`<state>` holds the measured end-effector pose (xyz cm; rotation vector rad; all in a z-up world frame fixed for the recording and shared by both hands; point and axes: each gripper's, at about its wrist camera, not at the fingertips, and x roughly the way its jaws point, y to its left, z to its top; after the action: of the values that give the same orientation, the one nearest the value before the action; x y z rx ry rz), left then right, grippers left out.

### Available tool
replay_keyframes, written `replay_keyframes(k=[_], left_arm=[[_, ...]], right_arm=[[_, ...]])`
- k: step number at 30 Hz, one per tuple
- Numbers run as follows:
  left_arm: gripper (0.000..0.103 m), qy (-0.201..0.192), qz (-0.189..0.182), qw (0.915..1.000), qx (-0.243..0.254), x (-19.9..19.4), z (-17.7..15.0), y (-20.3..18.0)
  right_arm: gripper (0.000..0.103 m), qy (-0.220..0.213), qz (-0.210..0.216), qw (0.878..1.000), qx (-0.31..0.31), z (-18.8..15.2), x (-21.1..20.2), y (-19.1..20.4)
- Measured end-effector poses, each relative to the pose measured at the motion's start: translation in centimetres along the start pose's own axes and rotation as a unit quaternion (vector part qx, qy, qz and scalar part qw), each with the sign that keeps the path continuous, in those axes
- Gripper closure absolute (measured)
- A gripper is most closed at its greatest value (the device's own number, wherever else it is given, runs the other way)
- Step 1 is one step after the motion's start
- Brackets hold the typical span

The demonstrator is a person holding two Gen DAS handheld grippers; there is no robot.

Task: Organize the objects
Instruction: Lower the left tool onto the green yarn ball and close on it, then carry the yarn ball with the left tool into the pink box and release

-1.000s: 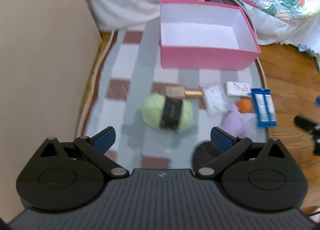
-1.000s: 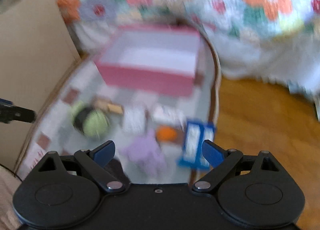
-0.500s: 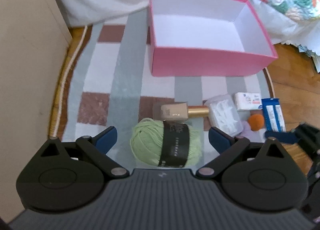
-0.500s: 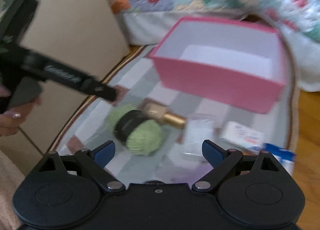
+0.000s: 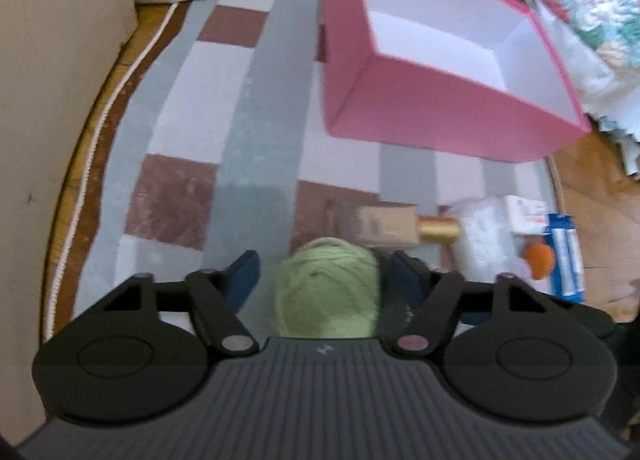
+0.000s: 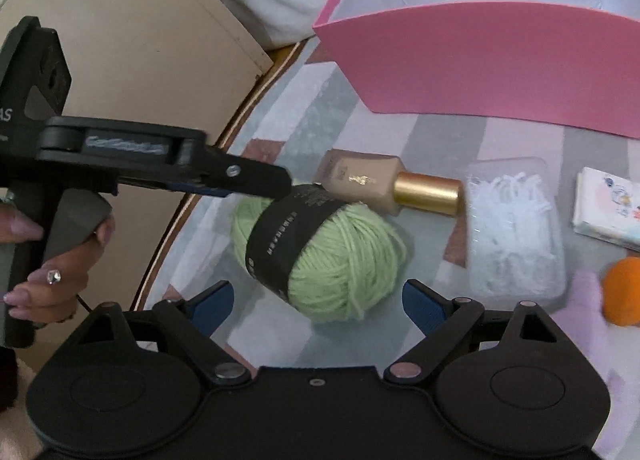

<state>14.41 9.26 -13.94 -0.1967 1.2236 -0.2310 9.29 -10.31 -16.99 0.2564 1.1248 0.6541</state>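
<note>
Yarn ball (image 5: 328,292) half-hidden behind left tongs (image 5: 326,280)

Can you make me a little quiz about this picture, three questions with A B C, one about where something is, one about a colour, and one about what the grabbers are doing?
1. Where is the green yarn ball?
A. inside the pink box
B. on the rug, between the left gripper's fingers
C. on the bed

2. What colour is the bottle's cap?
A. gold
B. black
C. red

3. How is the right gripper?
A. shut on the bottle
B. shut on the yarn
C. open, holding nothing

Answers:
1 B: the left gripper has one finger on each side of the yarn, on the checked rug.
2 A: the cap shines gold on the beige bottle.
3 C: its fingers stand wide apart. The pink box has nothing in it.
</note>
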Motion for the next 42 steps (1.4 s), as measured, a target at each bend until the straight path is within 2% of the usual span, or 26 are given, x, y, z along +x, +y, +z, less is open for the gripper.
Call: replay_keyframes(k=[6, 9, 10, 11, 15, 19, 22, 25, 28, 33, 36, 42], left_arm=[[0.035, 0.027, -0.068, 0.9957, -0.058, 1.4, -0.9, 1.5], [0.038, 0.026, -0.068, 0.9935, -0.087, 1.6, -1.7, 1.5], [0.041, 0.023, -0.068, 0.9931, -0.093, 1.4, -1.9, 1.5], [0.043, 0.022, -0.067, 0.9927, -0.098, 1.1, -2.2, 1.4], [0.047, 0.012, -0.066, 0.9932, -0.095, -0.3, -3.2, 0.3], [0.047, 0.002, -0.071, 0.9933, -0.091, -1.8, -3.7, -1.0], [0.047, -0.019, -0.082, 0.9942, -0.066, -4.0, -3.5, -2.6], [0.046, -0.055, -0.102, 0.9924, -0.04, -7.1, -2.4, -4.8], [0.046, -0.089, -0.123, 0.9875, -0.042, -9.3, -0.7, -6.8], [0.046, -0.13, -0.139, 0.9813, -0.028, -11.6, 3.5, -10.9], [0.046, -0.144, -0.146, 0.9785, -0.025, -12.3, 5.9, -12.9], [0.047, -0.146, -0.184, 0.9708, -0.05, -10.7, 9.9, -14.4]], right_arm=[[0.012, 0.0, -0.009, 1.0, 0.017, 0.1, 1.2, 0.0], [0.021, 0.006, -0.021, 1.0, 0.012, -0.1, 2.3, -0.3], [0.027, 0.009, -0.011, 1.0, 0.017, -0.2, 2.6, -0.5], [0.028, 0.009, 0.0, 1.0, 0.024, -0.3, 2.7, -0.6], [0.035, 0.004, -0.005, 1.0, 0.005, -0.7, 2.3, 0.2], [0.035, 0.001, 0.0, 1.0, -0.007, -1.1, 0.9, 0.6], [0.035, -0.013, -0.002, 1.0, -0.025, -1.1, -1.1, 0.9], [0.035, -0.037, -0.003, 0.998, -0.051, -0.3, -4.3, 1.4], [0.035, -0.066, -0.007, 0.995, -0.078, 1.3, -8.3, 1.8], [0.034, -0.104, -0.039, 0.987, -0.118, 5.5, -14.1, 1.6], [0.035, -0.106, -0.049, 0.984, -0.134, 8.7, -16.5, 0.9], [0.035, -0.069, -0.097, 0.976, -0.182, 14.5, -18.5, -0.3]])
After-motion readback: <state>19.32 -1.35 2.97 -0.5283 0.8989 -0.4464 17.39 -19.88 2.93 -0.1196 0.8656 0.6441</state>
